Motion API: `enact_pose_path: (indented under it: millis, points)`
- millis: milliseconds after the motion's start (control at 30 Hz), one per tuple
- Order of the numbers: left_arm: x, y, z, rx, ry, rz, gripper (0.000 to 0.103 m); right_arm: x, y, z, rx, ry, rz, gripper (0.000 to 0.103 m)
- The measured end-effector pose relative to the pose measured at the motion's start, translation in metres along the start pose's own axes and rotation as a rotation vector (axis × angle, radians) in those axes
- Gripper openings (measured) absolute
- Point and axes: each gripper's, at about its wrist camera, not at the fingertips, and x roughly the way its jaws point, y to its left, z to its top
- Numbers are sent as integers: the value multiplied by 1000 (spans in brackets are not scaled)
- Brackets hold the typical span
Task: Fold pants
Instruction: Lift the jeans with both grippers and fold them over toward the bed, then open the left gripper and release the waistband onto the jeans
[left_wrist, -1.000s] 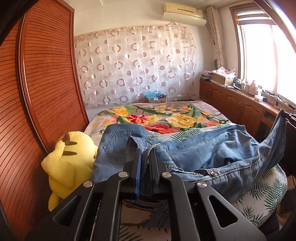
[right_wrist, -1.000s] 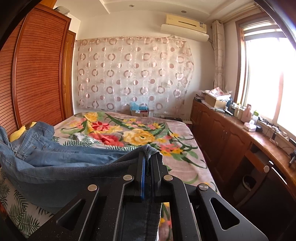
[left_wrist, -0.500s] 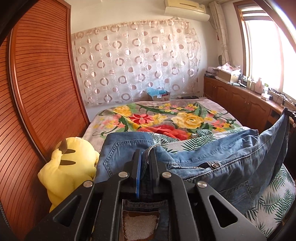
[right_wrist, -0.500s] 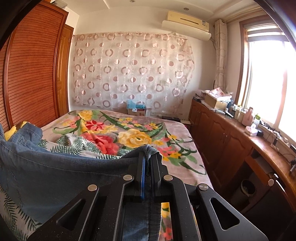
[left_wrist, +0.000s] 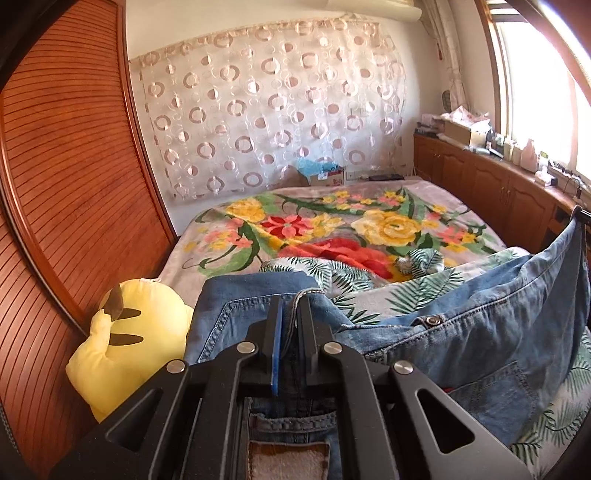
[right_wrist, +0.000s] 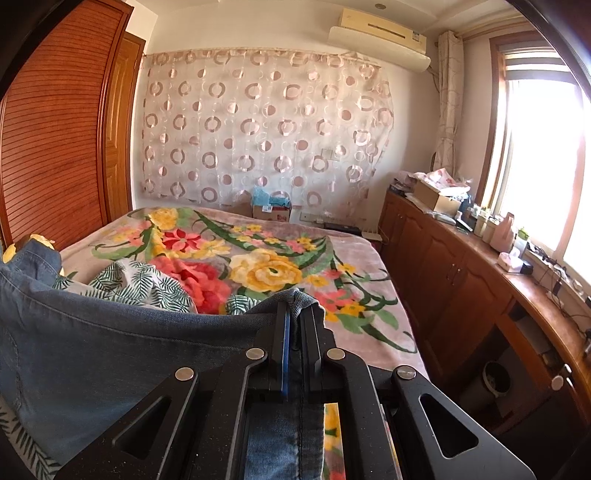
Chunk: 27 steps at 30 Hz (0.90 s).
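showing l wrist view: left gripper (left_wrist: 290, 314) clamped on the waistband edge of the jeans (left_wrist: 480, 332), jaws together w/ denim pinched between them, near the leather label. from this grip the waistband runs to the right, slung in a sagging span over the bed (left_wrist: 369, 206) up to a raised corner at the frame's right edge. yellow plush (left_wrist: 136, 332) sits just left of the jeans, against the wardrobe (left_wrist: 74, 166).

r wrist view: right gripper (right_wrist: 294, 314) clamped on the other waistband end, jaws together on a fold of denim; jeans (right_wrist: 110, 350) stretch leftward from it. legs not visible; prob. hang below the near bed edge, can't tell. long axis of the held edge lies gripper-to-gripper across the bed, so next move likely turns on keeping both ends level & taut.
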Motion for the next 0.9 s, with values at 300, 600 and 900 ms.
enact_pose_path:
  millis: [300,600,900]
  points:
    - [34,0,-3,3,59,-1,8,44,4,8,-43,86,-1,4]
    - [42,-5,-4,10,85,2,8,62,-2,18,-32,171,21,5]
    - [39,-6,-8,-2,84,-7,8,65,-5,23,-21,206,30,5]
